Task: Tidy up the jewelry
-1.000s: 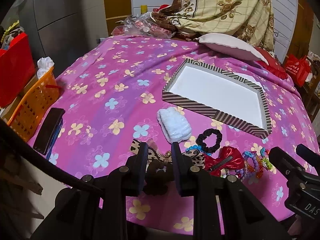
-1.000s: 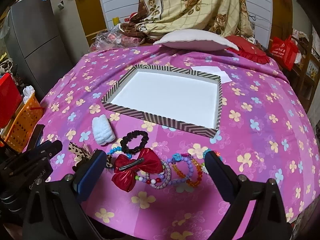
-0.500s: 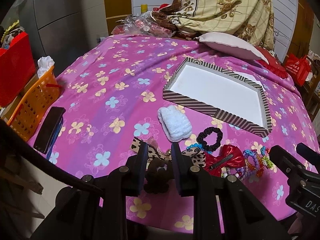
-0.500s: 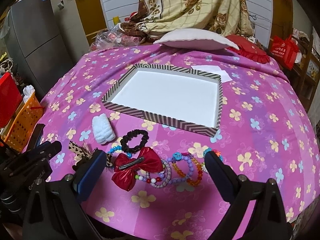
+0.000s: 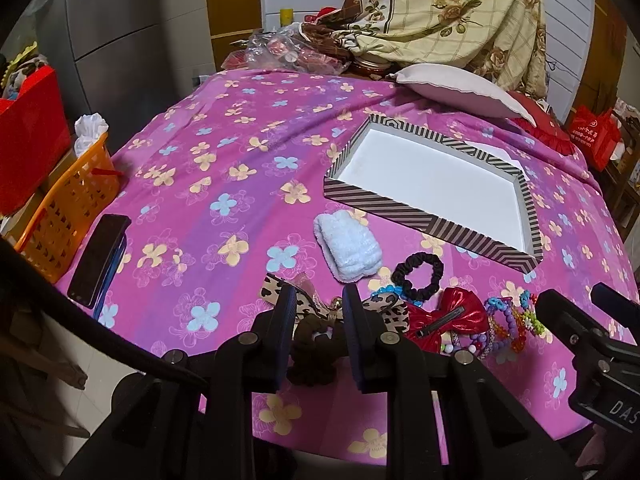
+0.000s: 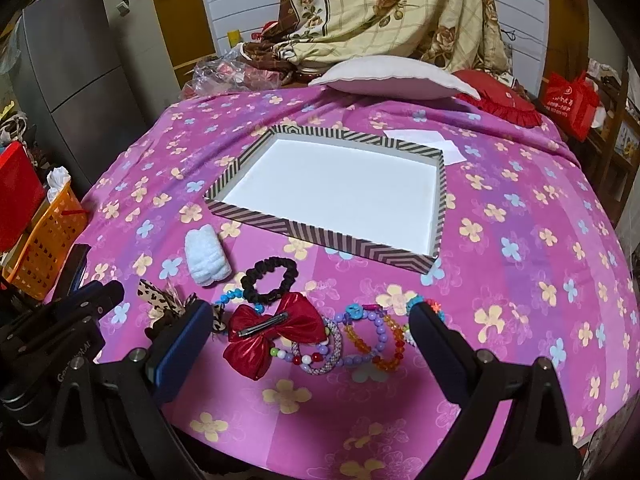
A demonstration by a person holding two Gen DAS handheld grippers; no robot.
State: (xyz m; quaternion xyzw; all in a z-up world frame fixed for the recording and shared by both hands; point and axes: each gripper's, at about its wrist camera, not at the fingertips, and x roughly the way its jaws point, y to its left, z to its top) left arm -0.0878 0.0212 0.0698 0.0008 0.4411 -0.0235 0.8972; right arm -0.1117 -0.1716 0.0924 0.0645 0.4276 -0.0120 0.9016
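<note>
While left claw (image 5: 316,316) grips brown scrunchie (image 5: 314,354), right claw (image 6: 310,330) wide above red bow (image 6: 276,330).

The striped tray (image 6: 326,236) lies mid-bed with open bedspread to its left and right. Toward the near edge, a white scrunchie (image 6: 206,258), black scrunchie (image 6: 270,280), red bow (image 6: 276,330) and bead bracelets (image 6: 360,338) crowd the approach; a pillow (image 6: 394,76) blocks the far edge.

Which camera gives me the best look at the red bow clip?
The right wrist view: the red bow clip lies unobstructed between the open right hand-held gripper fingers, metal clip visible across its middle. In the left wrist view the red bow clip sits off to the right, smaller and more distorted, overlapped by the beaded bracelets.
</note>
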